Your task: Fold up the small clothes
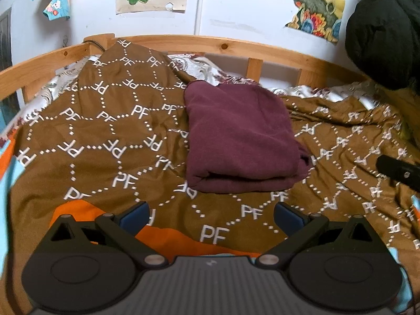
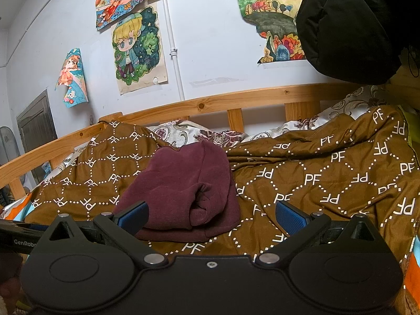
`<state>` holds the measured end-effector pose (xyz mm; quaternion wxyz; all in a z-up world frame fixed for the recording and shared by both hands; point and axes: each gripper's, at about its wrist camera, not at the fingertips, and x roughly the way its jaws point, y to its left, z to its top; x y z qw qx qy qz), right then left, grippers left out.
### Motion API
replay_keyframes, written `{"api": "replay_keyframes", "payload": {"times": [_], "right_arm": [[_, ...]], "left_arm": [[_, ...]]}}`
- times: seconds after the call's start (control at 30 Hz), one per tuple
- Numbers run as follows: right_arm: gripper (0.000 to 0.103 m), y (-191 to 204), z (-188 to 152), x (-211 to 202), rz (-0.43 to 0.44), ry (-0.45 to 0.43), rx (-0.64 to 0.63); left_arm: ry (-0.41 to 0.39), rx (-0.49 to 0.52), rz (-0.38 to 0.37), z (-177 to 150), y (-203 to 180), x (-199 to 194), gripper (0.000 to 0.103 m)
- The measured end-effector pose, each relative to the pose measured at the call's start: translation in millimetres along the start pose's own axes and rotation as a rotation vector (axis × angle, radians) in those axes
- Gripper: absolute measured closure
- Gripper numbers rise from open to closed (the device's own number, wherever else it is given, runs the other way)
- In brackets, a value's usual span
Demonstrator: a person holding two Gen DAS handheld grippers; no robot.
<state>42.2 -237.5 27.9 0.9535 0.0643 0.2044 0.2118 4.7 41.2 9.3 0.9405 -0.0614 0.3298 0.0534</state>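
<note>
Left gripper [image 1: 211,216]: hovering at 6 o'clock over brown PF-patterned blanket [image 1: 105,136], blue pads [image 1: 135,216] spread wide, gripping nothing. Right gripper [image 2: 211,216]: likewise gaping, empty, left pad overlapping the garment's near edge. Folded maroon garment [image 1: 240,136]: lying on blanket toward 12 o'clock, just beyond both grippers. Wooden bed rail [image 1: 236,50]: running behind.

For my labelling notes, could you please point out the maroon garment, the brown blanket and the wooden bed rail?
maroon garment [image 1: 239,136]: left wrist view, middle of its folded top.
brown blanket [image 2: 315,178]: right wrist view, patterned stretch right of the garment.
wooden bed rail [image 2: 236,99]: right wrist view, top bar.
</note>
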Motion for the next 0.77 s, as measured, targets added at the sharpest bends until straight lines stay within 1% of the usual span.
{"api": "replay_keyframes", "payload": {"times": [0.1, 0.17, 0.23, 0.5, 0.77], "right_arm": [[0.001, 1.2, -1.2, 0.6, -0.003, 0.003, 0.004], [0.001, 2.5, -1.7, 1.6, -0.005, 0.005, 0.008], [0.001, 3.4, -2.2, 1.7, -0.006, 0.008, 0.011], [0.001, 5.9, -2.8, 1.4, -0.016, 0.013, 0.017], [0.001, 5.7, -3.3, 2.6, -0.02, 0.022, 0.024]], "left_arm": [[0.025, 0.031, 0.007, 2.4, -2.5, 2.2, 0.001], [0.014, 0.034, 0.019, 1.9, -3.2, 1.4, 0.001], [0.012, 0.042, 0.013, 2.1, -3.6, 1.0, 0.001], [0.045, 0.009, 0.013, 3.1, 2.1, 6.8, 0.0], [0.033, 0.019, 0.024, 1.0, 2.5, 6.4, 0.001]]}}
